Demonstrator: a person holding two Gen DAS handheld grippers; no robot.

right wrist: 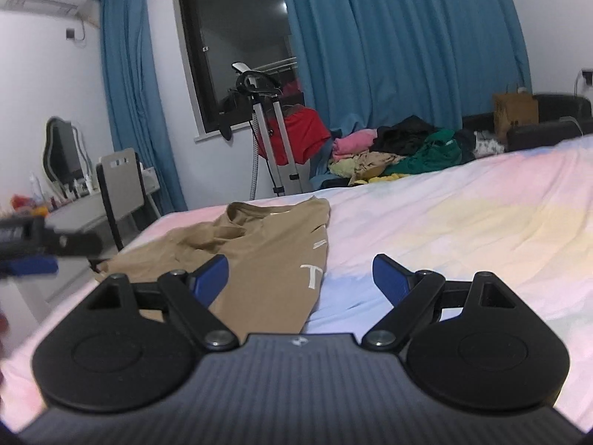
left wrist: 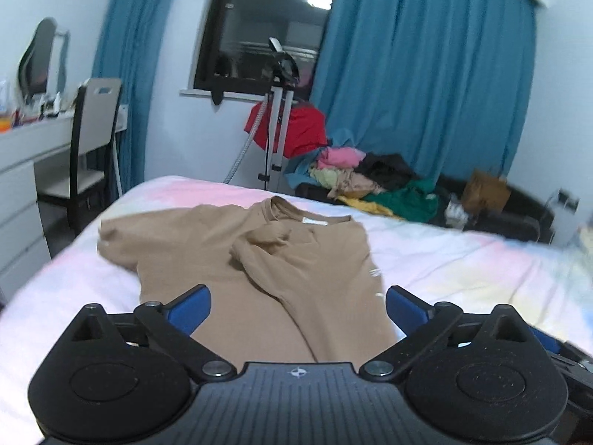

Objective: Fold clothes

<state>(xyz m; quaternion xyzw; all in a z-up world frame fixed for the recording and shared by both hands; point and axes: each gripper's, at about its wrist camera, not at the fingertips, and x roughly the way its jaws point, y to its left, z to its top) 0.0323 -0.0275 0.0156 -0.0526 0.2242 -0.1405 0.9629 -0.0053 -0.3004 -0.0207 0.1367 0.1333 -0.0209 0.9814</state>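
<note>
A bed (left wrist: 463, 259) with a pastel pink, yellow and blue sheet fills the middle and lower part of both views. Blue curtains (left wrist: 426, 74) hang across the upper right of each frame, with a dark window (left wrist: 259, 37) between them at upper centre and white walls around.

A tan T-shirt (left wrist: 259, 270) lies on the sheet at the centre of the left view, collar toward the window; part of it lies bunched over the chest and one sleeve spreads to the left. In the right view it sits left of centre, its white lettering beside the bare sheet.

Past the far edge of the bed, right of centre, a pile of clothes (left wrist: 363, 181) in pink, green, black and yellow lies heaped. A garment steamer stand (left wrist: 276, 126) with a red garment (left wrist: 296, 129) stands below the window. A chair (left wrist: 89, 141) and white dressing table (left wrist: 22, 155) with a mirror (left wrist: 40, 59) occupy the left edge. A brown paper bag (right wrist: 515, 115) sits at the right.

The left gripper (left wrist: 298, 307) is spread wide over the shirt's lower part, holding nothing. The right gripper (right wrist: 300, 278) is likewise spread wide and holds nothing, straddling the shirt's right edge and the sheet.
</note>
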